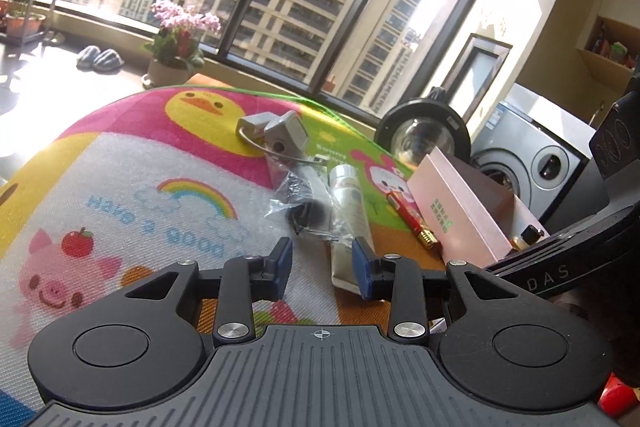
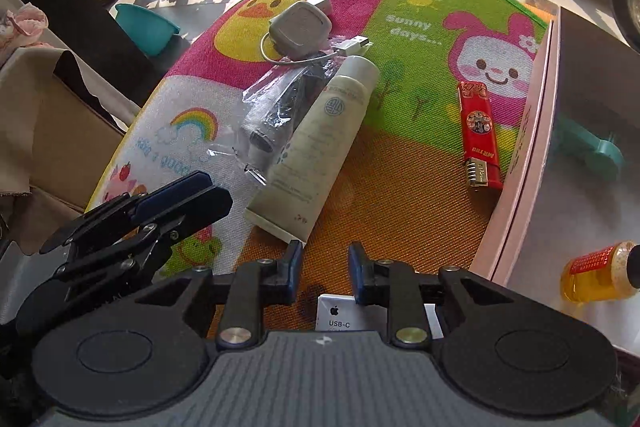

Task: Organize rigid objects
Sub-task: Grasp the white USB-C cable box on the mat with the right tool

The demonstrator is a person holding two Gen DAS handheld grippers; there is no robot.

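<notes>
Several items lie on a colourful cartoon mat (image 2: 404,195): a cream tube (image 2: 320,139), a red lighter (image 2: 480,143), a grey adapter with a cable (image 2: 300,27) and a clear bag of dark parts (image 2: 276,107). An open pink box (image 2: 532,147) stands at the mat's right edge with a yellow bottle (image 2: 596,275) inside. My right gripper (image 2: 325,273) hangs over the orange patch, jaws narrowly apart with nothing between them; a white USB-C box (image 2: 338,313) lies under it. My left gripper (image 1: 321,267) is open and empty just short of the tube (image 1: 350,215).
A flower pot (image 1: 172,67) and slippers (image 1: 100,58) stand by the window. A washing machine (image 1: 532,163) is behind the pink box (image 1: 456,211). A teal basin (image 2: 148,27) and brown cloth (image 2: 60,131) sit left of the mat.
</notes>
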